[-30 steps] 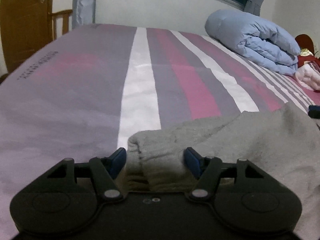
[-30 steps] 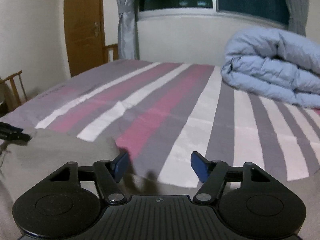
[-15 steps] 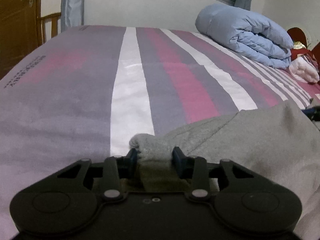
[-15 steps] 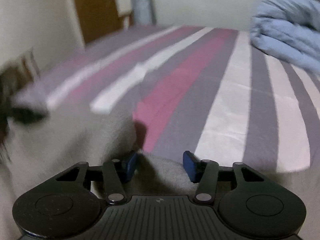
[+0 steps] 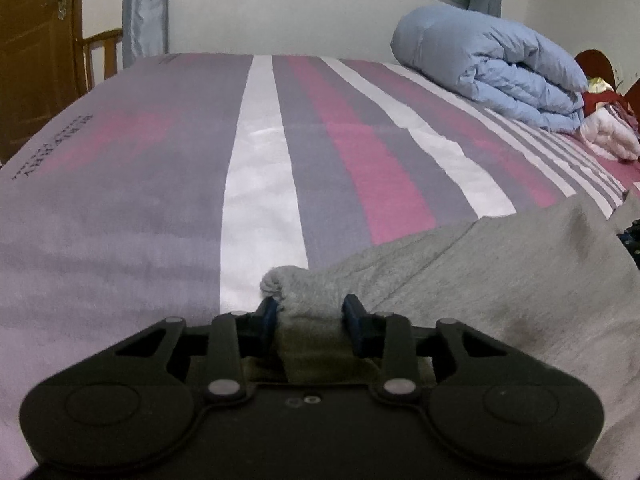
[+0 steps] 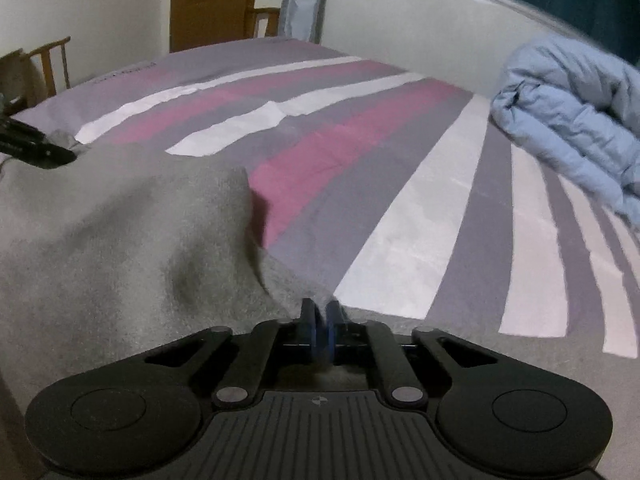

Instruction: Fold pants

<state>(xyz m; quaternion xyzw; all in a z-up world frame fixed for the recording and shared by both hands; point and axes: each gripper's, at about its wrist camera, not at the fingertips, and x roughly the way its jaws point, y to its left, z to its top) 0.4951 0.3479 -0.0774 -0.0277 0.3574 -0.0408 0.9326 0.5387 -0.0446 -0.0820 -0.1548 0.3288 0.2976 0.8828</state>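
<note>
Grey fleece pants [image 5: 500, 264] lie on the striped bed [image 5: 256, 168]. My left gripper [image 5: 311, 312] is shut on a bunched corner of the pants, which bulges out past the blue pads. In the right wrist view the pants [image 6: 120, 232] are raised off the bed [image 6: 400, 200] and spread to the left. My right gripper [image 6: 320, 320] is shut on the pants' edge, its jaws almost touching. The left gripper's tip [image 6: 36, 148] shows at the far left, on the pants' other corner.
A folded light-blue duvet [image 5: 500, 64] lies at the bed's far right, also in the right wrist view [image 6: 580, 120]. Red and white bedding [image 5: 608, 120] sits beyond it. A wooden chair [image 6: 44, 68] and a door [image 6: 212, 0] stand at the left.
Both grippers closed on the pants: the left first on a bunched corner, the right afterwards on the edge. The cloth has lifted off the bed between them.
</note>
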